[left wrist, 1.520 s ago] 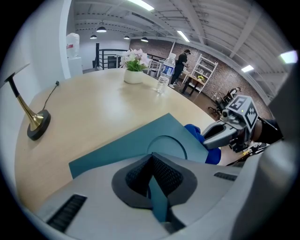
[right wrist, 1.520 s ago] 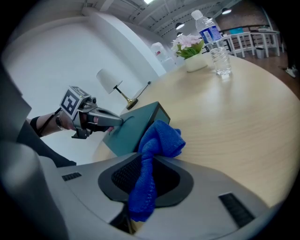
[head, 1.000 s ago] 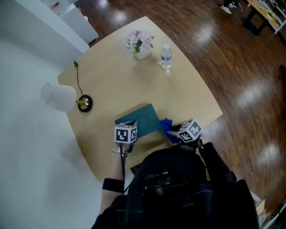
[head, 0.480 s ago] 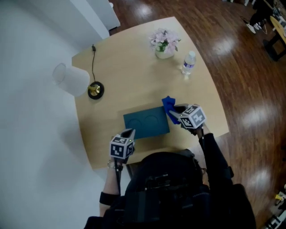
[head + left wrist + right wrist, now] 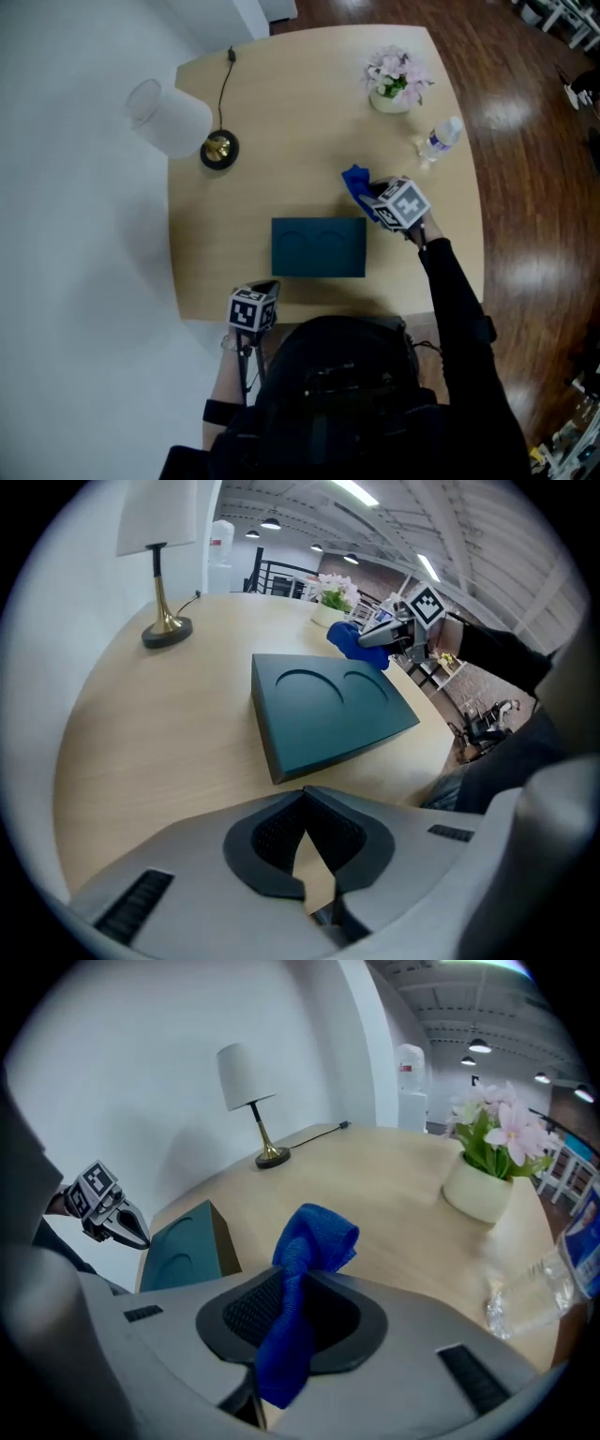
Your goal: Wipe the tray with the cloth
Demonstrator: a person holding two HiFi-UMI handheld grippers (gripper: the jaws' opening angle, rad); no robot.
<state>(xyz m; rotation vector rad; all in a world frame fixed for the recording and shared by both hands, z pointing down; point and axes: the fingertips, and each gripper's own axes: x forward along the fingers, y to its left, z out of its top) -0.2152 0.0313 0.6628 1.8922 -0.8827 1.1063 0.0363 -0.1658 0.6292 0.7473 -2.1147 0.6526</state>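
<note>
Dark teal rectangular tray (image 5: 319,247) at head view centre on pale wooden table (image 5: 281,103), right gripper (image 5: 373,195) just upper right, jaws pinching crumpled blue cloth (image 5: 305,1251), left gripper (image 5: 302,801) lower left, jaws pressed together, empty

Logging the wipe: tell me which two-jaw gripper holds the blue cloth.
The right gripper: the blue fabric cloth is pinched between its jaws. The left gripper holds nothing.

A lamp (image 5: 173,120), potted flowers (image 5: 394,82) and a water bottle (image 5: 439,141) share the wooden table (image 5: 300,112).
</note>
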